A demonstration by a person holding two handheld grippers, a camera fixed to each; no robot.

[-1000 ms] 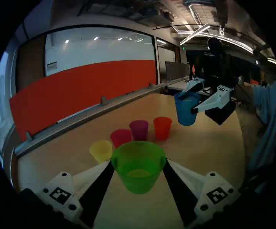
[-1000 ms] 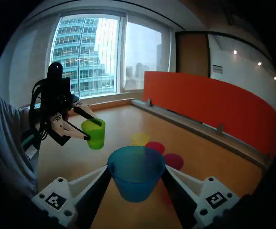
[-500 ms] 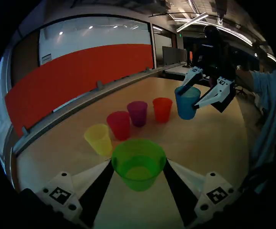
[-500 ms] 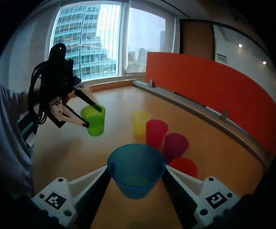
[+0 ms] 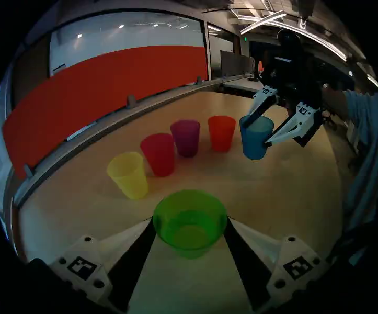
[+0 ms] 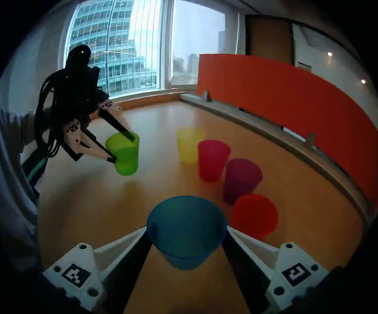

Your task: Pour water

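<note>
Wooden counter (image 5: 283,193) carries a row of four cups (image 5: 160,153), while the left claw (image 5: 189,222) clamps a green cup (image 5: 190,233) and the right claw (image 6: 186,230) a blue cup (image 6: 186,240), both upright over it, presumably to avoid spilling.

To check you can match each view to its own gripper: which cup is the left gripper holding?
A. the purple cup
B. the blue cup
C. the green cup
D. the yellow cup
C: in the left gripper view the green cup sits clamped between the fingers of the left gripper, while the right gripper farther off holds the blue cup.
</note>
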